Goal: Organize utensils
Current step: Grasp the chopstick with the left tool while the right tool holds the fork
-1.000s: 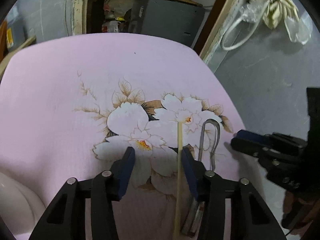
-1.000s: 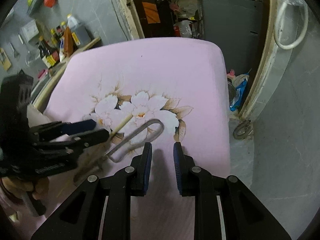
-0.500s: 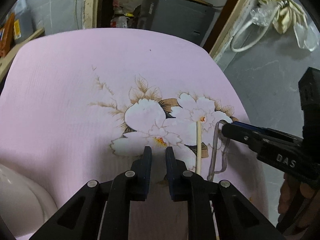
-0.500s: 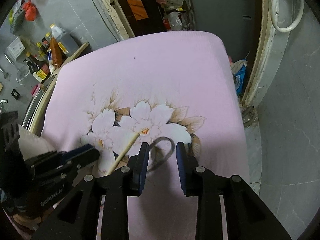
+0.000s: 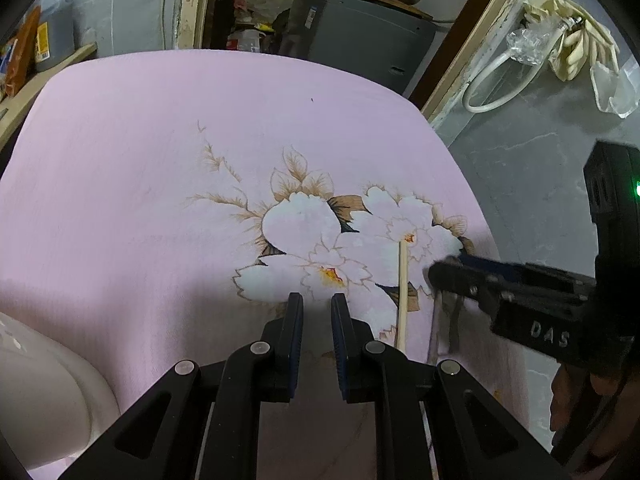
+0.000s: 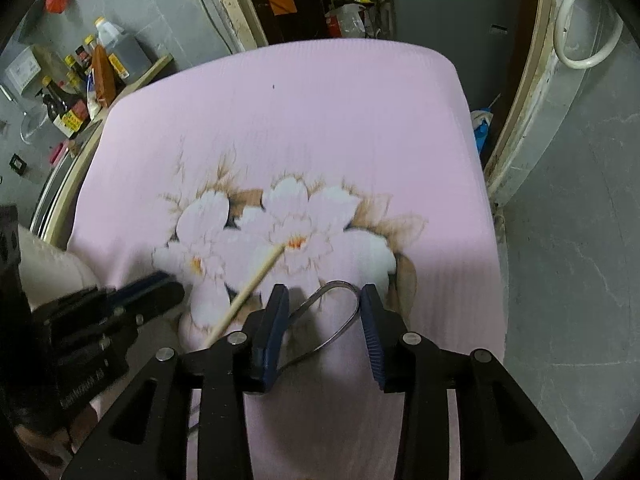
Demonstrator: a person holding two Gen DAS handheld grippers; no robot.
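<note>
A pale wooden chopstick [image 5: 402, 292] [image 6: 256, 284] lies on the pink flowered cloth [image 5: 200, 200]. Just right of it lies a bent metal utensil, its looped end [image 6: 344, 286] showing in the right wrist view. My right gripper [image 6: 324, 300] straddles that loop; its jaws are opening and the pads stand clear of the metal. In the left wrist view it [image 5: 460, 272] covers most of the utensil. My left gripper [image 5: 316, 308] is closed to a slim gap with nothing in it, left of the chopstick, and appears in the right wrist view [image 6: 160, 284] too.
A white rounded container [image 5: 40, 380] [image 6: 52, 268] sits at the cloth's near left edge. Sauce bottles [image 6: 72, 96] stand on a ledge beyond the left side. The cloth's right edge drops to a grey floor [image 6: 568, 280]; a grey cabinet [image 5: 360, 28] stands behind.
My left gripper closed from wide to a slim gap and shifted left, leaving the chopstick outside it. My right gripper moved over the metal loop and its jaws spread.
</note>
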